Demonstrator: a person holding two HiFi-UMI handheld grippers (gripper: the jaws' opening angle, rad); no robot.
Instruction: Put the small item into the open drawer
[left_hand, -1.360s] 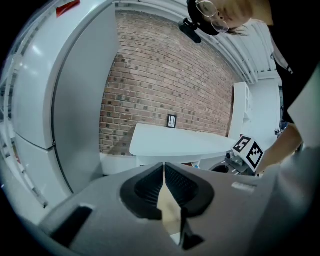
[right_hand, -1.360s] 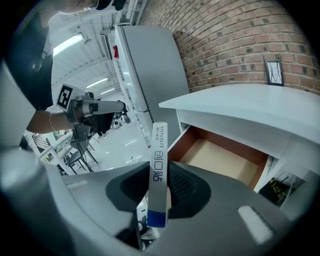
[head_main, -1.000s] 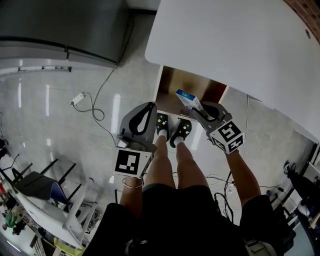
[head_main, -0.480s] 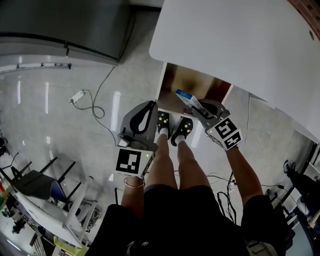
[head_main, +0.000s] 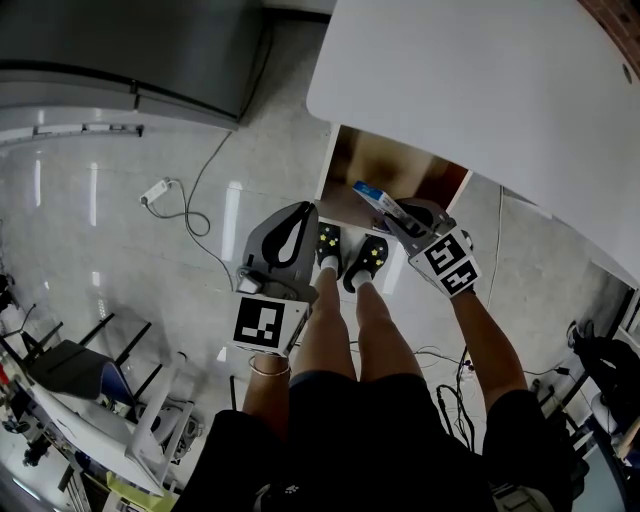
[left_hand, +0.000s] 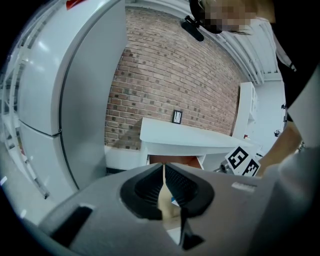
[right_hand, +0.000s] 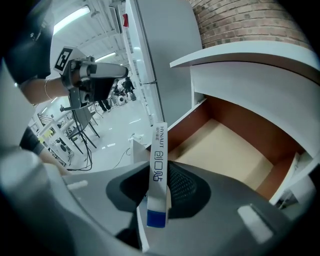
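Right gripper jaws clamp slim white-and-blue box; box long axis points forward and down at open drawer, just ahead under bench; left gripper jaws together, empty, farther from drawer

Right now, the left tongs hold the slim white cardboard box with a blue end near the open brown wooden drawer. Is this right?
No, the side is wrong. The right tongs hold the slim white cardboard box with a blue end near the open brown wooden drawer, as the right gripper view shows; the left tongs are shut on nothing.
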